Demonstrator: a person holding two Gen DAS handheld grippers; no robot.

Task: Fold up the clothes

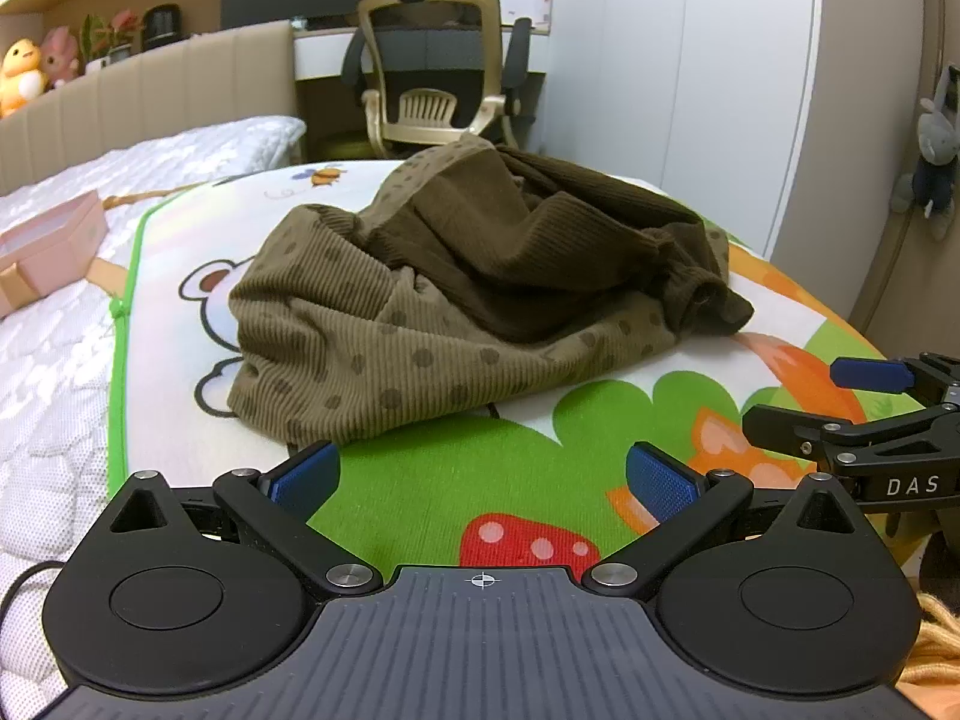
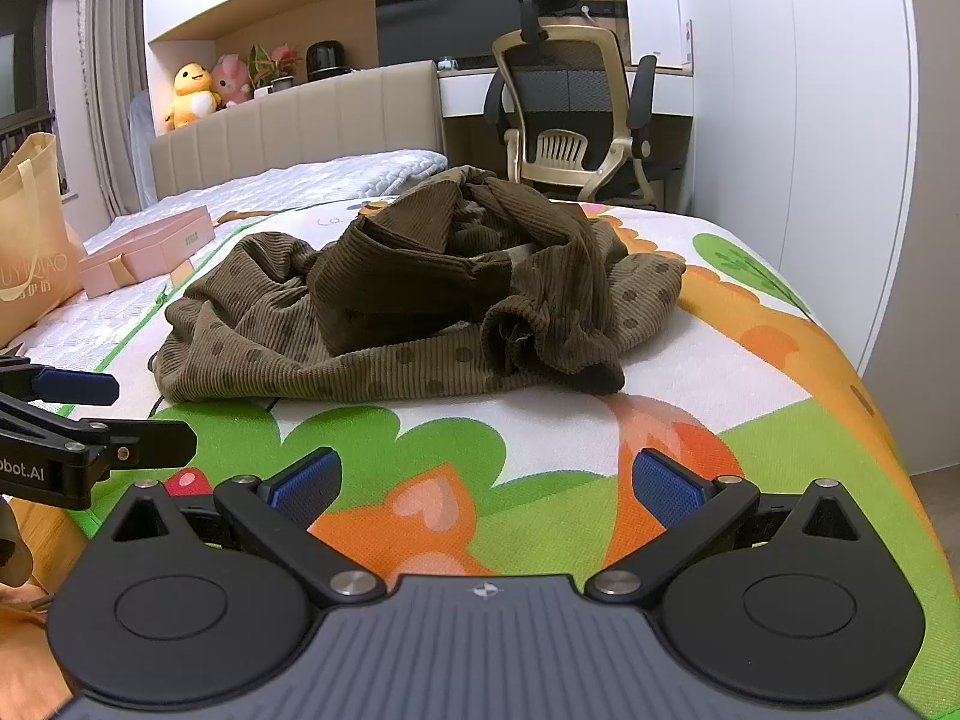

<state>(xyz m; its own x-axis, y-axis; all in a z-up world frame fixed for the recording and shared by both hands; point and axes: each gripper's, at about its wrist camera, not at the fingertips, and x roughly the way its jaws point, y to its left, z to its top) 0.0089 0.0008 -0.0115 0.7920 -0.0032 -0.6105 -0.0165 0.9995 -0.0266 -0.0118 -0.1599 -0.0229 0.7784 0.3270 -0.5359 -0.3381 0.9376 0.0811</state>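
Looking ahead: I see the brown garment (image 1: 468,294) lying crumpled in a heap on the cartoon play mat (image 1: 420,480) that covers the bed (image 1: 54,360).
Garment: ribbed brown fabric, the lighter side dotted, a darker part bunched on top, one cuff (image 2: 516,330) rolled toward me.
Left gripper (image 1: 483,474): my blue-padded fingers (image 1: 306,474) stand wide apart and hold nothing; they hover just short of the garment's near hem.
Right gripper (image 2: 486,480): fingers (image 2: 666,489) equally spread, empty, over the mat's orange print, near the cloth but apart from it.
Each other: I catch the right gripper at the right edge of the left view, the left one at the left edge of the right view.
Around: pink box (image 2: 150,252) on the quilt left of the mat; office chair (image 2: 576,114) behind the bed.
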